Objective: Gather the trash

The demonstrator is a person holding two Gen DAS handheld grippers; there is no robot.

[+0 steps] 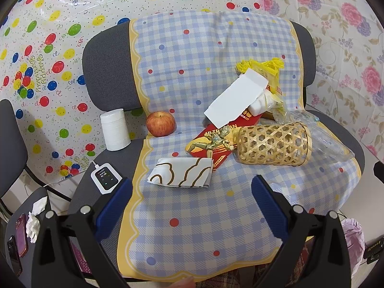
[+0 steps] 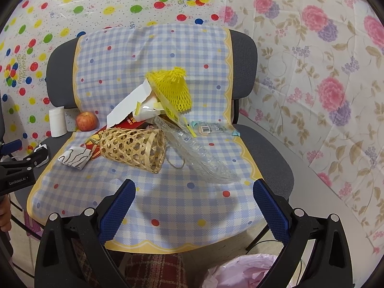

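A chair draped in a blue checked cloth [image 1: 192,216] [image 2: 192,199] holds a pile of trash: a yellow foam net [image 2: 172,88] [image 1: 261,66], a white card [image 1: 237,97] [image 2: 127,105], a crushed clear plastic bottle [image 2: 199,153] [image 1: 328,141], plastic wrappers [image 2: 211,128] and a red packet [image 1: 216,141]. A pink bin bag [image 2: 240,271] [image 1: 351,237] sits below the chair's front right. My left gripper [image 1: 192,204] is open and empty above the seat's front. My right gripper [image 2: 194,206] is open and empty, just short of the bottle.
A woven bamboo basket [image 1: 273,144] [image 2: 134,147] lies on its side mid-seat. An apple [image 1: 160,123], a tissue roll [image 1: 115,129], a folded cloth [image 1: 182,172] and a white device [image 1: 104,176] lie to the left. A second chair with crumpled tissue [image 1: 33,225] stands at far left.
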